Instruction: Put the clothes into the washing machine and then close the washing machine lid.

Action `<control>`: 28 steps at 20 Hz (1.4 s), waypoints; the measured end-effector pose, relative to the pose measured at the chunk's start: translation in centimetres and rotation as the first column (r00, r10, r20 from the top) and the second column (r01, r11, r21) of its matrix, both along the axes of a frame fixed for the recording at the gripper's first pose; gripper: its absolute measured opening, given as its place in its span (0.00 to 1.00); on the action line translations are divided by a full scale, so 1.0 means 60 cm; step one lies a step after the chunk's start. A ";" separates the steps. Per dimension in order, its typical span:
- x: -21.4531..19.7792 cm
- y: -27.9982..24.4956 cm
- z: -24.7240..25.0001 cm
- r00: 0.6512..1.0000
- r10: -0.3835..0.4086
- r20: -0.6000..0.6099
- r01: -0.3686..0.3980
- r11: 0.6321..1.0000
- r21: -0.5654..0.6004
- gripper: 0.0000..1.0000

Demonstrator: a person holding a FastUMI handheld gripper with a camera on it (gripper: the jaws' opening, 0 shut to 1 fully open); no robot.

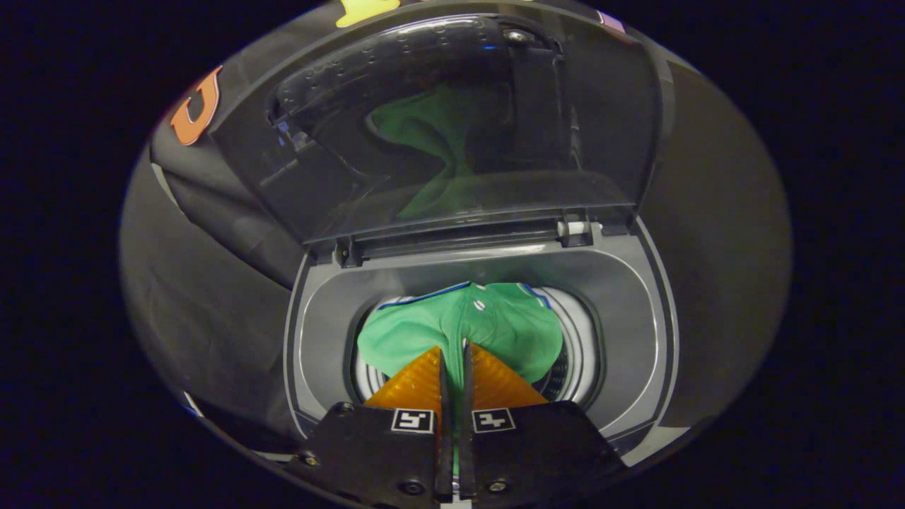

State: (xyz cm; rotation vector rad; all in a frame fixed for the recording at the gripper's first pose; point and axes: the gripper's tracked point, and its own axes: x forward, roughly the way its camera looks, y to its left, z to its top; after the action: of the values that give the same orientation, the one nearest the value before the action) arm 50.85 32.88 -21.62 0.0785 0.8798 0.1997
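In the gripper view, the tool [453, 348] has its fingers pressed together, pinching a soft green cloth with thin blue trim [459, 329]. The cloth hangs over the round drum of the grey plastic washing machine [636, 332]. The shiny see-through lid [452, 127] stands open, perhaps mirroring the cloth.

Gripper [453, 348]: pointing toward 12 o'clock, tilted downward.
Fingers [413, 385]: drawn nearly together, a thin slit between them.
Grip: both fingers pinch a fold of the green garment [459, 329].
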 end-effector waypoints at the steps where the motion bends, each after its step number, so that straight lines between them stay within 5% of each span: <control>1: -0.001 0.000 0.000 1.000 0.001 -0.001 -0.001 1.000 0.001 0.07; 6: 0.000 -0.007 -0.010 1.000 -0.007 -0.028 0.007 1.000 0.016 0.09; 10: -0.005 -0.021 -0.019 0.999 0.019 -0.045 -0.021 0.999 -0.044 0.99; 20: -0.020 -0.013 0.019 0.993 0.113 0.021 -0.110 0.990 -0.089 0.99; 28: -0.032 0.013 0.173 0.971 0.167 0.173 -0.166 0.986 -0.020 0.99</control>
State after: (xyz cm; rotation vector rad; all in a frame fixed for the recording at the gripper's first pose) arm 48.95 33.65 -11.25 -0.0179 0.7120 0.3566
